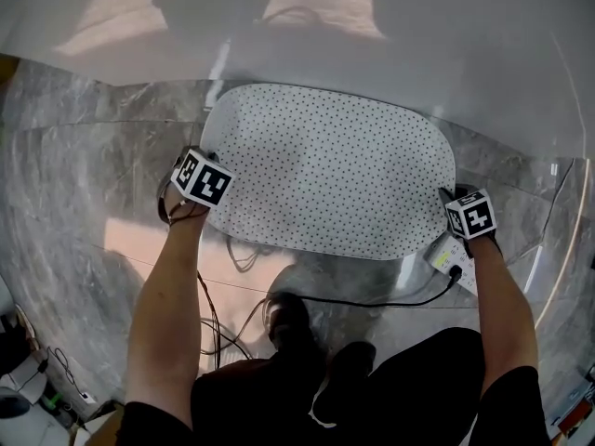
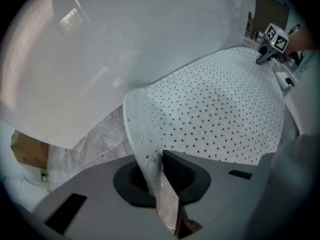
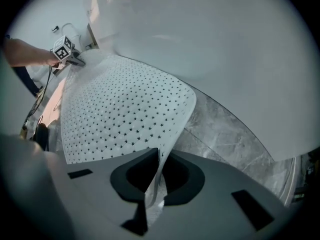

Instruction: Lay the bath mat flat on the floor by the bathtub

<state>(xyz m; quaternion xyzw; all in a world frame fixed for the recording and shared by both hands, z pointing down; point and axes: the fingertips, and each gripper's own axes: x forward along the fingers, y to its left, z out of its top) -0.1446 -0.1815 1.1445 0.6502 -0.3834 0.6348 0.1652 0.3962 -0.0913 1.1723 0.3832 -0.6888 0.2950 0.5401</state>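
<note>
White dotted rubber bath mat (image 1: 335, 170) lies almost flat by the white bathtub (image 1: 446, 54); left tool (image 2: 159, 181) and right tool (image 3: 155, 179) clamp its near corners; release remains.

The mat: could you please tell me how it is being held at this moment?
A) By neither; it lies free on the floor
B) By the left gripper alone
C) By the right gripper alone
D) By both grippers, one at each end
D: the left gripper and the right gripper each have an edge of the mat pinched between their jaws, at opposite ends.
</note>
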